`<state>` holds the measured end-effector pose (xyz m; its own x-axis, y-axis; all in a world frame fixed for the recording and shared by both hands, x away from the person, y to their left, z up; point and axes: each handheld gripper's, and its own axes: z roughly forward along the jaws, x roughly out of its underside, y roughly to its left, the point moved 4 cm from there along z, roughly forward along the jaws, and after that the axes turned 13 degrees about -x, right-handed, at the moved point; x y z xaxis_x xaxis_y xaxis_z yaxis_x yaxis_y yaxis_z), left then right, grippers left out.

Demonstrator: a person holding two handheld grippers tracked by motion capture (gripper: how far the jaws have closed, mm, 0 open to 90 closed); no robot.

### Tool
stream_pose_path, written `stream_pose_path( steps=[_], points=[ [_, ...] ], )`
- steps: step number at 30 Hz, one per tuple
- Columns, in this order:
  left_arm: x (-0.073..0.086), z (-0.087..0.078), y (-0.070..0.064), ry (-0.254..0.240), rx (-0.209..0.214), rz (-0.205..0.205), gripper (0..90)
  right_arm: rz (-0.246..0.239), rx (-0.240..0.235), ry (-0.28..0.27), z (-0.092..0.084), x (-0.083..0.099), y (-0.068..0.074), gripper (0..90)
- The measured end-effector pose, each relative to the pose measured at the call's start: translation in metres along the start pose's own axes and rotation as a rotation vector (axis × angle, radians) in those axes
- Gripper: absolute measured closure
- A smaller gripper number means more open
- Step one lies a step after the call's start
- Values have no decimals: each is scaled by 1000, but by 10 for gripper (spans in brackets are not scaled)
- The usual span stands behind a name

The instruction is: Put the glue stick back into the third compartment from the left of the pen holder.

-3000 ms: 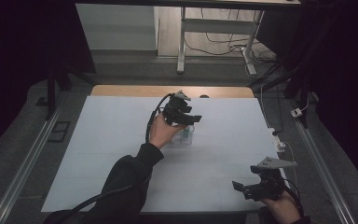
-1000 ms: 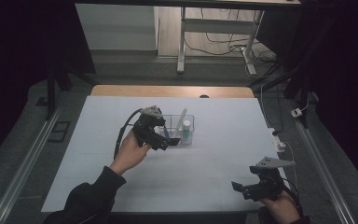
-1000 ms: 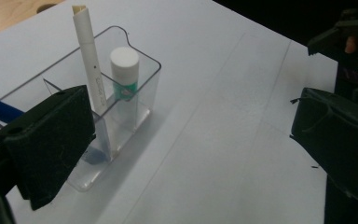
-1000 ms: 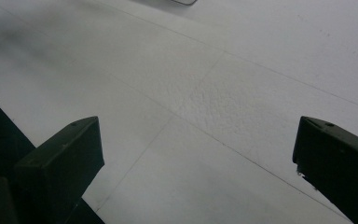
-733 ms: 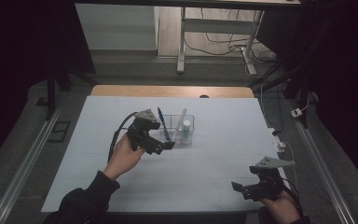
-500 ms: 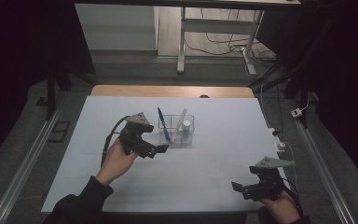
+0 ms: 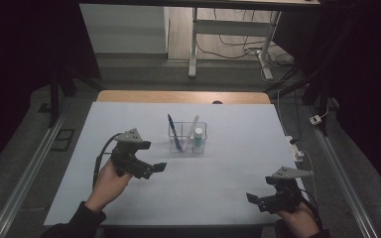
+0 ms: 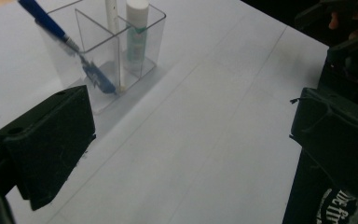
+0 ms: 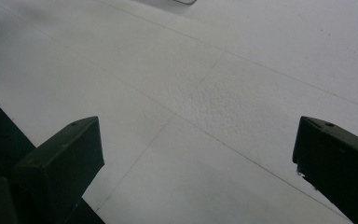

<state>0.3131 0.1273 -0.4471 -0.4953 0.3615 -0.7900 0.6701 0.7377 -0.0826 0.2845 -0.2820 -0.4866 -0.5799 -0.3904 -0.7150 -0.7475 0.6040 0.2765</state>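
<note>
Clear holder (image 7: 187, 137) at mid-table is already loaded with pen (image 7: 173, 131), stick and tube; nothing is held by left gripper (image 7: 154, 168) or right gripper (image 7: 252, 199), both wide, so little seems left.

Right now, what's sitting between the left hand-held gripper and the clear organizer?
Nothing: in the left gripper view, bare white table runs from the open left hand-held gripper to the clear organizer.

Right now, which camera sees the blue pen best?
The left gripper view: the blue pen is close and large there, leaning in the clear holder. The high view shows the pen small and far, tilted in the holder's left compartment. The right gripper view looks at the white table.
</note>
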Motion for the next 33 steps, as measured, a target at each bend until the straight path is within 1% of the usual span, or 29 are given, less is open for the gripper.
stream_pose_path(
  steps=[7, 11, 19, 23, 29, 33],
  points=[
    [17, -16, 1, -6, -20, -19, 0, -1, 0, 0, 0, 0, 0, 14],
    [28, -24, 2, 1, -40, -31, 0, 0, 0, 0, 0, 0, 0, 14],
    [50, -43, 6, -4, -75, -68, 0, 0, 2, 1, 0, 0, 0, 14],
    [61, -52, 8, -13, -83, -86, 0, 0, 4, 2, 0, 0, 0, 14],
    [78, -67, 11, -24, -105, -128, 0, 0, 8, 3, 0, 0, 0, 14],
    [93, -76, 14, -27, -121, -158, 0, 0, 8, 2, 0, 0, 0, 14]
  ],
)
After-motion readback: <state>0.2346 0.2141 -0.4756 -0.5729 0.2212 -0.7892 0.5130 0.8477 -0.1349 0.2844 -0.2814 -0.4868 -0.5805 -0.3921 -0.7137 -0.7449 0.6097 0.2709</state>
